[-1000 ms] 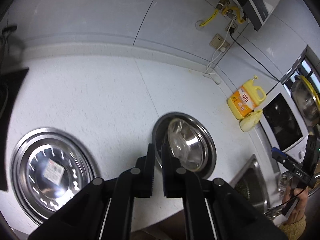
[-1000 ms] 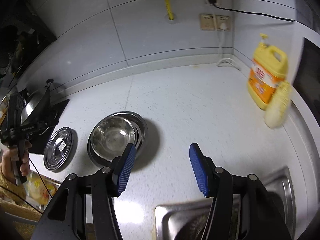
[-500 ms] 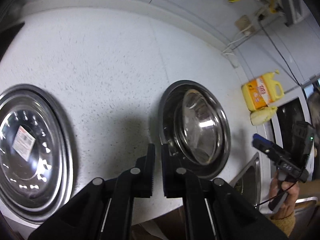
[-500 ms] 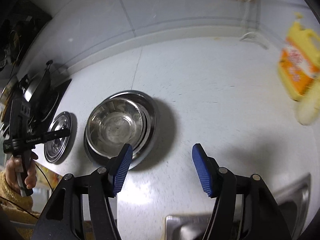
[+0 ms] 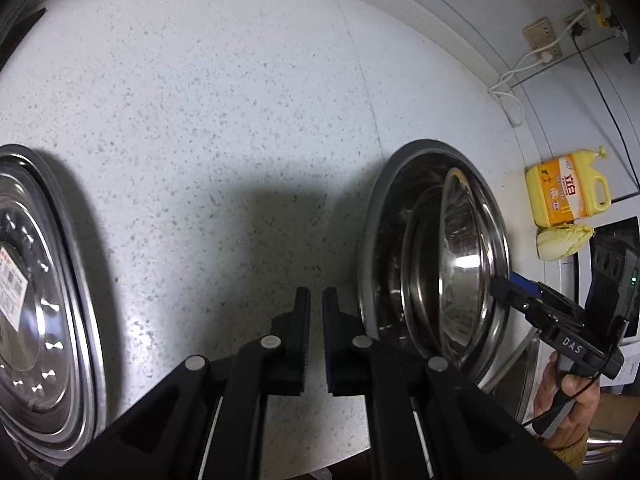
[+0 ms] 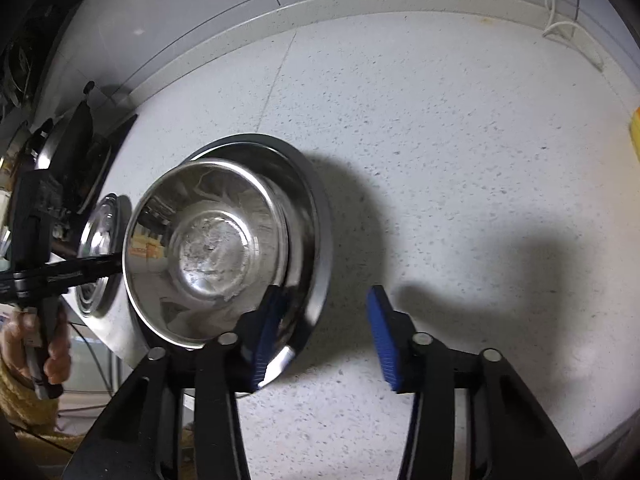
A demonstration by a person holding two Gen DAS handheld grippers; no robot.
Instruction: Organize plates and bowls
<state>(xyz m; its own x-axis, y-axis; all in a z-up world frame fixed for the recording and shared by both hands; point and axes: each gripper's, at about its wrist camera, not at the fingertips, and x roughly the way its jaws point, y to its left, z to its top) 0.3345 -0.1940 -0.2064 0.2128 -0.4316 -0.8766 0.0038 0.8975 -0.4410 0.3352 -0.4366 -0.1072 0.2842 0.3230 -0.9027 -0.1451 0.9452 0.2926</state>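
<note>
1. Right gripper (image 6: 320, 334) sits low in the centre of its own view, its blue pads (image 6: 383, 336) apart with bare countertop between them; its jaws have just been closing, and its left pad overlaps the near rim of the plate without a clear grip on it.
2. Left gripper (image 5: 315, 334) sits at the bottom centre of its view with its black jaws pressed almost together and nothing between them, just left of the plate's rim.
3. Steel bowl (image 6: 208, 252) rests inside a wider steel plate (image 6: 316, 208), left of centre in the right wrist view; in the left wrist view the pair sits right of centre.
4. Second steel dish (image 5: 40, 292) lies flat at the left edge of the left wrist view, well apart from the bowl, with a white barcode sticker (image 5: 10, 284) whose print is too small to read.
5. White speckled countertop (image 5: 224, 92) carries all of these.
6. Yellow detergent jug (image 5: 568, 192) stands at the right of the left wrist view with an orange label in characters I cannot read; a pale cabbage (image 5: 562, 240) lies just below it.
7. Letters "DAS" show on the right gripper's body, held by a hand (image 5: 568, 396) at the lower right.
</note>
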